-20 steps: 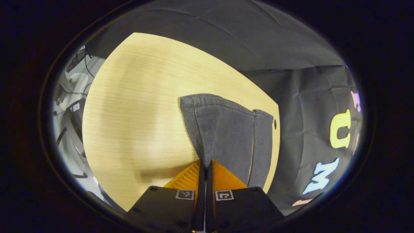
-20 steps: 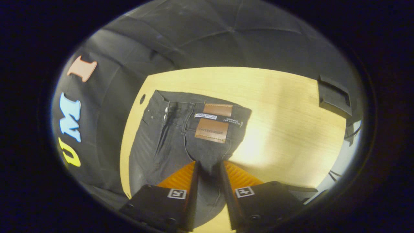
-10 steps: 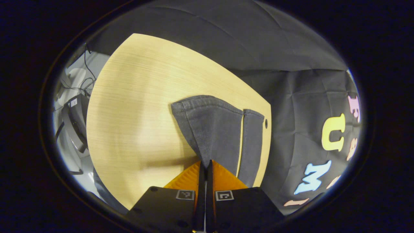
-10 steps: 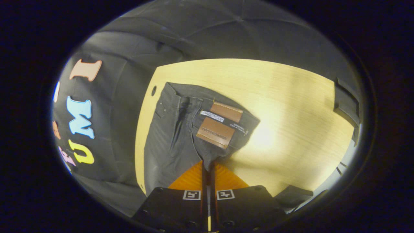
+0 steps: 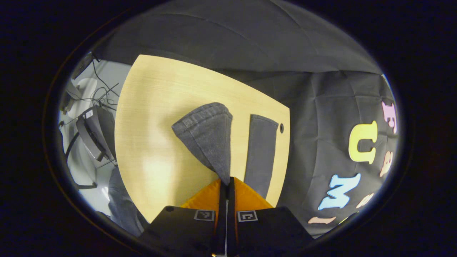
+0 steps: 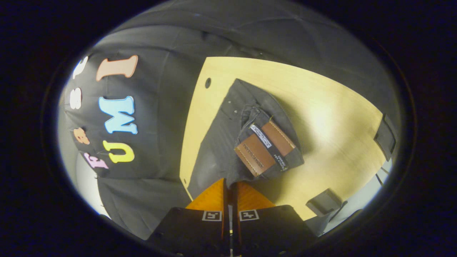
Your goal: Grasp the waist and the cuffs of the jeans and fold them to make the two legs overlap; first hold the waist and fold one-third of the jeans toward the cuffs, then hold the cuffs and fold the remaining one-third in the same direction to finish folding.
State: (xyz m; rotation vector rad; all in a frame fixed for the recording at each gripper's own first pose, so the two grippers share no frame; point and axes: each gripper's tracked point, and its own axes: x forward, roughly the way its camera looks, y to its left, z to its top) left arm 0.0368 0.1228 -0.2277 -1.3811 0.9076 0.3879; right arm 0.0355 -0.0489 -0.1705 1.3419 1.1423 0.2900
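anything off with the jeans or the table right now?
Nothing stands out. The left gripper is shut on one jeans leg, lifted off the table while the other leg lies flat. The right gripper is shut on the waist, which is bunched as a mid-fold would be.

Your left gripper (image 5: pixel 225 182): fingers pressed together, pinching a fold of cloth, raised above the desk.
Your right gripper (image 6: pixel 230 185): fingers pressed together on cloth, likewise raised.
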